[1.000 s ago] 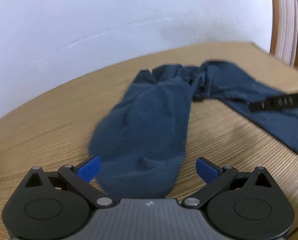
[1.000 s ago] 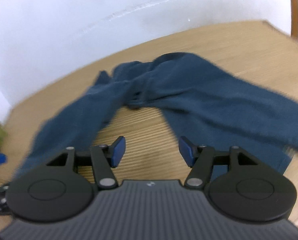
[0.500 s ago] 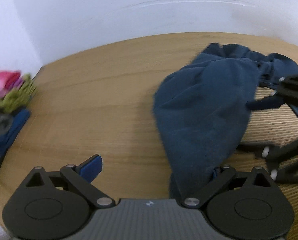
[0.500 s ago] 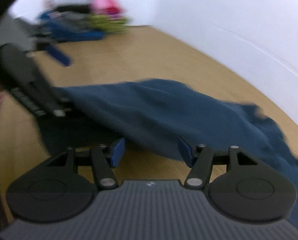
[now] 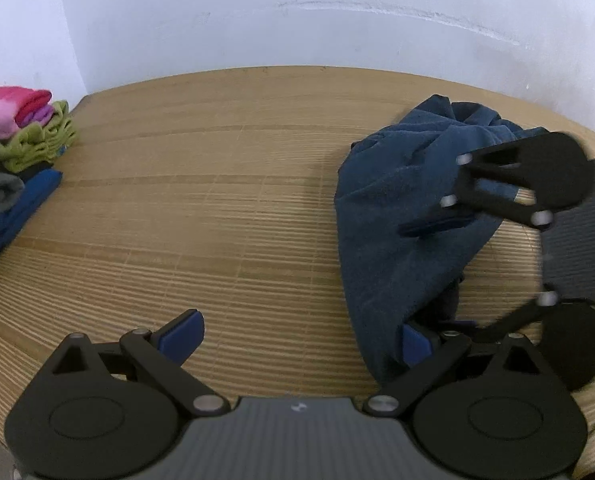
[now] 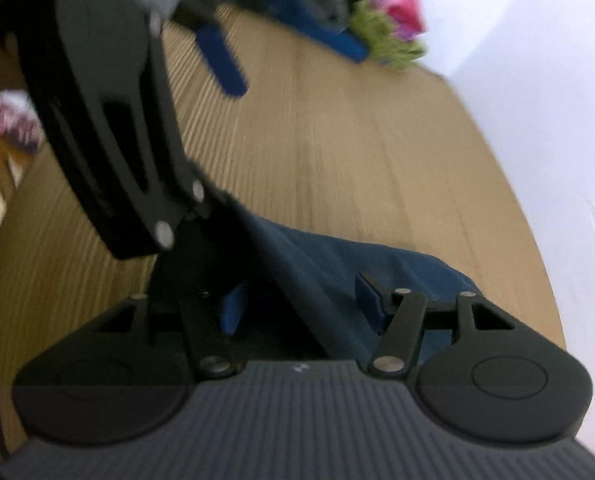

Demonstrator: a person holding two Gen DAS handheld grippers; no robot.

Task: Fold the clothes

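Your left gripper (image 5: 297,340) spread wide, grips nothing; right gripper (image 6: 297,312) spread around blue garment (image 5: 397,220). Pinch single hem, avoid bunching.

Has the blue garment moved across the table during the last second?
Yes. The blue garment went from spread flat on the table to bunched up at the right.
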